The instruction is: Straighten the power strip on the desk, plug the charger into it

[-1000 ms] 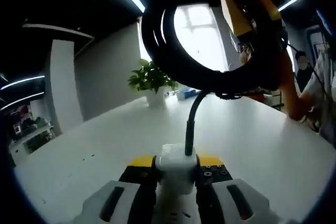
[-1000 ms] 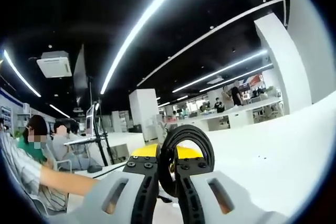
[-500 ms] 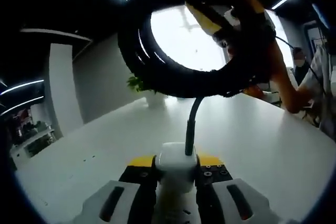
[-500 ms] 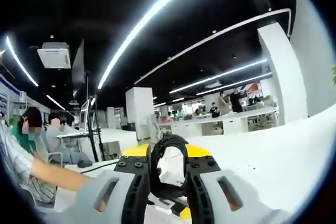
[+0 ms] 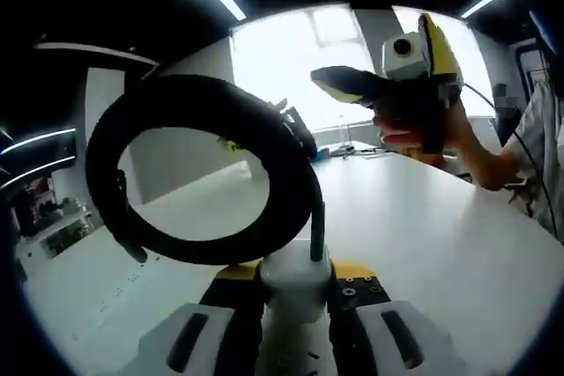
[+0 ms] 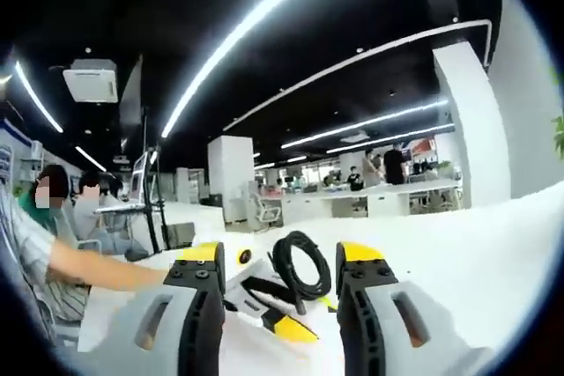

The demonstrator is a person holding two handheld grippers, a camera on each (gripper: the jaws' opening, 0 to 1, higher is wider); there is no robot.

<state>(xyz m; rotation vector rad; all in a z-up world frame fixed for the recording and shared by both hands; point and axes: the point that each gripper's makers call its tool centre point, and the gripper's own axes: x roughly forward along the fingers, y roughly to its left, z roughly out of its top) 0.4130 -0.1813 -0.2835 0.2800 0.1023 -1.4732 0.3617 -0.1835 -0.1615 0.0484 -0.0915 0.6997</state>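
Note:
My left gripper [image 5: 295, 272] is shut on the end of the white power strip [image 5: 296, 292], held above the white desk [image 5: 441, 244]. The strip's black cable [image 5: 203, 182] rises from it and hangs in a coiled loop to the left. My right gripper [image 5: 374, 85], held by a hand, floats upper right of the coil, apart from it. In the right gripper view my right gripper [image 6: 280, 254] stands open, and the cable coil [image 6: 300, 263] hangs free beyond the jaws, with the left gripper [image 6: 264, 301] below it.
The white desk [image 6: 476, 253] stretches far ahead. A person's arm [image 6: 97, 270] reaches in from the left of the right gripper view, and people sit at the desk's side. A bright window [image 5: 291, 50] lies beyond the desk's far end.
My right gripper has opened and let go of the cable coil, then drawn back. The coil has swung down and to the left in the left gripper view.

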